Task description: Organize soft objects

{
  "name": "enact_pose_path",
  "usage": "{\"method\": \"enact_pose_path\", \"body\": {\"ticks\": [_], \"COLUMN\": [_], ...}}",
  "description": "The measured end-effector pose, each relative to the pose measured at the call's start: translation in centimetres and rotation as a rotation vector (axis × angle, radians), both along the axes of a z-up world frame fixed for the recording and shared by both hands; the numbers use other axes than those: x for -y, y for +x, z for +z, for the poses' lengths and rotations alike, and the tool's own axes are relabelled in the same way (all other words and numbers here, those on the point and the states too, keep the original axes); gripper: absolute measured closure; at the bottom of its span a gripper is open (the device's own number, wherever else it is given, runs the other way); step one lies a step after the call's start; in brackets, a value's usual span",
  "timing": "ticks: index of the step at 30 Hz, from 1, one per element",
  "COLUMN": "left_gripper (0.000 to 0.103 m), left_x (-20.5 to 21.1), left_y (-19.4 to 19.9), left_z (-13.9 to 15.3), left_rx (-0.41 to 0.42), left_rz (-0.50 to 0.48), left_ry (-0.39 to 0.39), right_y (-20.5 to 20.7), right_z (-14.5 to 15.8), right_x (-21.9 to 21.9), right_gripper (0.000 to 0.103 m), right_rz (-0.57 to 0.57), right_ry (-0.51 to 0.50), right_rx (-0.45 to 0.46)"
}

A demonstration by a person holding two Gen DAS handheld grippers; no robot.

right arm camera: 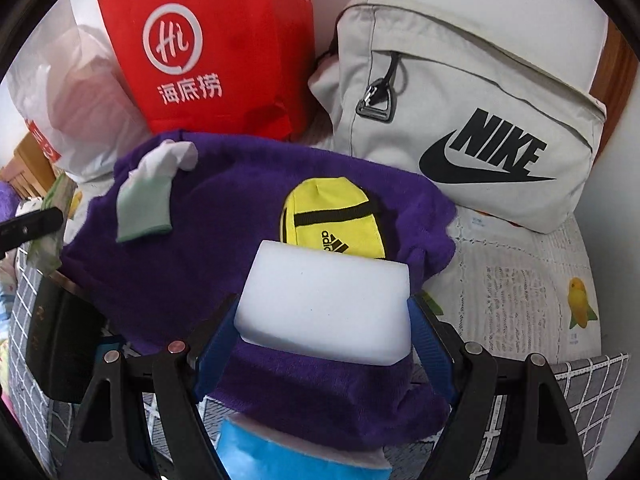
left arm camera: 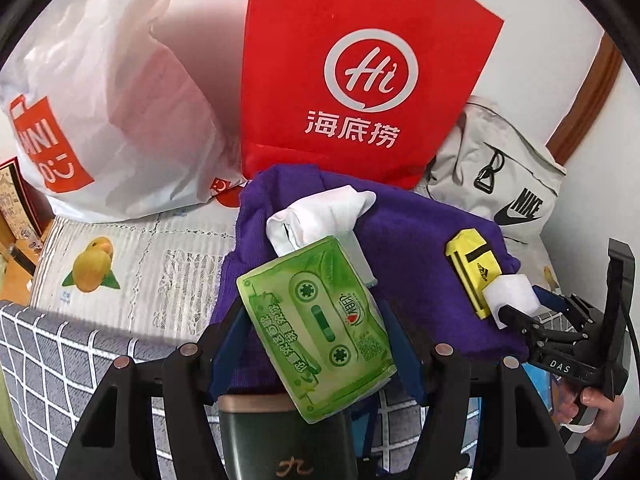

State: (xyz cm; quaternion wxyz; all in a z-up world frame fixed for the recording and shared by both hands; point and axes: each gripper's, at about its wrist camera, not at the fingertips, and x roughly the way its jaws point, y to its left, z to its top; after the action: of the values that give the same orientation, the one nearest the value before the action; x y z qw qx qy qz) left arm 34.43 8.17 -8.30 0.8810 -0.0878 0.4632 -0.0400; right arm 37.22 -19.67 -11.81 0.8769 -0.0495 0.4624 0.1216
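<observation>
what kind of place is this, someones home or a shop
Probably a home, maybe a bed or sofa against a wall. Shopping bags, a red bag and a Nike bag, lean on the wall, with a purple towel spread on a fruit-print cover.

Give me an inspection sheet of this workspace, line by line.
Surface: fruit-print mat over a grey checked cover.
Job's things: green tissue pack and white sponge block, each held; yellow Adidas pouch and white sock lying on the purple towel.
Clutter: dark green box, blue item at the frame bottom.
Grippers: left gripper shut on the tissue pack; right gripper shut on the sponge block.
Cables: black cable by the right gripper.
Surroundings: red Haidilao bag, white Miniso bag, grey Nike bag against a white wall.
</observation>
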Motion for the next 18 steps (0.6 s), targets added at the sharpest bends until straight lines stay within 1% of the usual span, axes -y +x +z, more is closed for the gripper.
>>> {"method": "enact_pose_path", "body": {"ticks": [2, 11, 15, 17, 18], "left_gripper": [0.039, 0.039, 0.038, 0.038, 0.038], "left_x": [0.1, 0.8, 0.9, 0.9, 0.9], "left_y": [0.5, 3.4, 4.2, 4.4, 4.6], "left_z": [-0.3, -1.9, -2.7, -3.0, -3.1], "left_rx": [-0.003, -0.038, -0.06, -0.065, -0.066], "left_rz": [-0.006, -0.008, -0.002, -0.002, -0.002], "left_ry": [-0.001, -0.001, 0.013, 0.008, 0.01], "right_y": [0.2, 0.6, 0.2, 0.1, 0.0], "right_z": [-0.4, -0.9, -0.1, 0.4, 0.5], "right_x": [0.1, 0.1, 0.5, 0.7, 0.8], "right_gripper": [0.022, 0.019, 0.019, 0.015, 0.015], "right_rz": [-0.004, 0.016, 0.013, 0.004, -0.001], "right_ry": [-0.021, -0.014, 0.037, 0.042, 0.042], "right_rx": [-0.015, -0.048, -0.025, -0.005, 0.003]}}
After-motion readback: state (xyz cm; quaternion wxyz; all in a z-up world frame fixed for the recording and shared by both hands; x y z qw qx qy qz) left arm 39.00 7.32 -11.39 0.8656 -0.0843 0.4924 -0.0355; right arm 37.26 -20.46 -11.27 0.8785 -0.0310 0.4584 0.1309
